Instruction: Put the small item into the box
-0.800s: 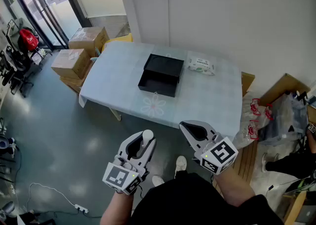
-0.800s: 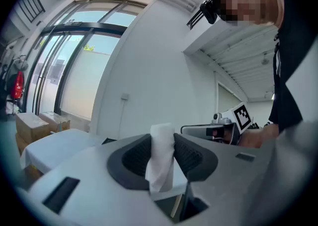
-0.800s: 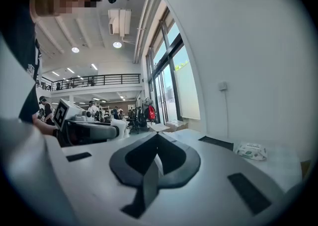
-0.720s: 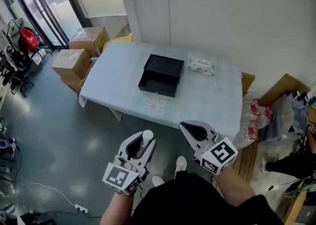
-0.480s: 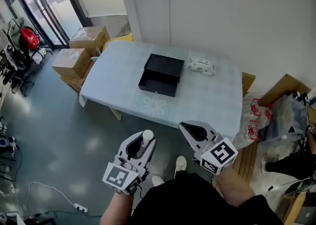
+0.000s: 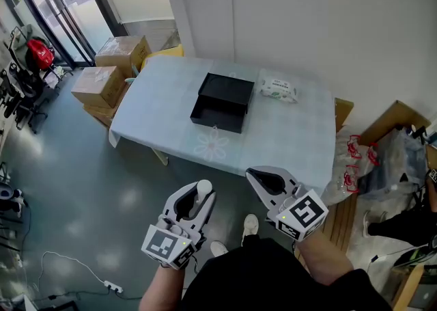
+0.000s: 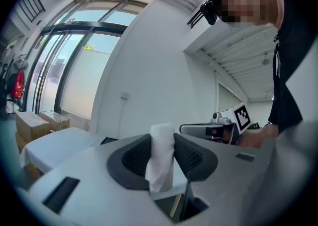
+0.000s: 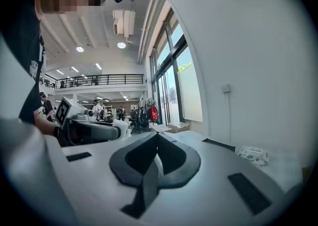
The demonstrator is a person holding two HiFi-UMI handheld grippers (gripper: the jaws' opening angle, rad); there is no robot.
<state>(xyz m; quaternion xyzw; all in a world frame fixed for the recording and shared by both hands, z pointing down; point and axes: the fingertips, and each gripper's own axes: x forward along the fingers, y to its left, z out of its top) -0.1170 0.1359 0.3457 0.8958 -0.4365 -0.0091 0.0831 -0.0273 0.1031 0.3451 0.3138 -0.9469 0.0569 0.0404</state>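
My left gripper point(image 6: 201, 190) is shut on a small white item point(image 6: 203, 186), a crumpled white piece that stands up between its dark pads point(image 7: 160, 156). It hangs well short of the table, above the floor. The open black box point(image 6: 222, 103) lies on the pale blue table point(image 6: 293, 145), its lid standing open at the far side. My right gripper point(image 6: 265, 181) is held beside the left one, its jaws together with nothing between them point(image 8: 157, 140). In the right gripper view the box shows as a dark edge point(image 8: 218, 144).
A white pack of wipes point(image 6: 278, 89) lies right of the box; it also shows in the right gripper view point(image 8: 253, 154). Cardboard boxes point(image 6: 109, 70) stand left of the table. Bags and boards point(image 6: 382, 159) crowd the right. A person's shoes point(image 6: 250, 226) stand on the grey floor.
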